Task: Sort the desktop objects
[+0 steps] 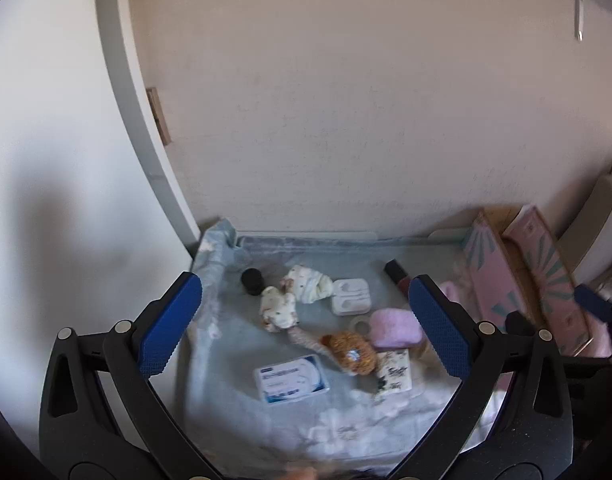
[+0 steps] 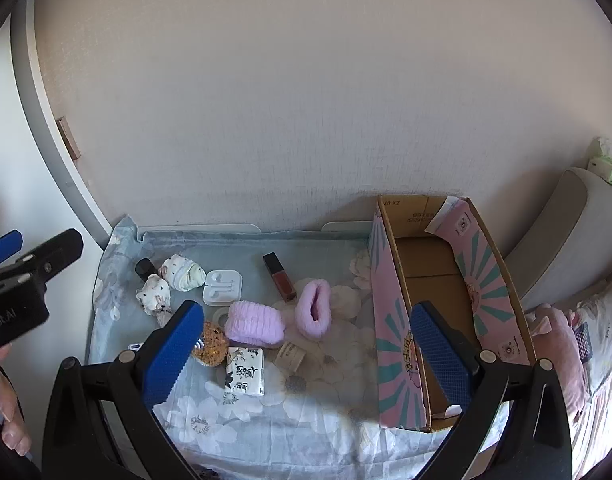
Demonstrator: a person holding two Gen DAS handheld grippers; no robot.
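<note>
Small objects lie on a blue floral cloth [image 2: 290, 412]: two rolled white socks [image 2: 182, 272] [image 1: 280, 308], a white earphone case [image 2: 222, 287] [image 1: 350, 296], a lipstick [image 2: 280, 276] [image 1: 397, 276], pink fluffy bands [image 2: 313, 310] [image 1: 393, 328], a brown plush [image 1: 349, 352] [image 2: 212, 344], a tissue packet [image 2: 244, 370], a blue-white wipes pack [image 1: 292, 378] and a black cap [image 1: 253, 280]. A pink cardboard box [image 2: 397, 332] [image 1: 489, 272] stands open at the right. My left gripper [image 1: 302, 324] and right gripper [image 2: 309, 360] are both open and empty above the cloth.
A beige wall [image 2: 306, 100] backs the table. A grey cushion [image 2: 565, 240] and pink bedding [image 2: 561, 336] lie to the right. The left gripper's body [image 2: 30, 280] shows at the left edge of the right wrist view.
</note>
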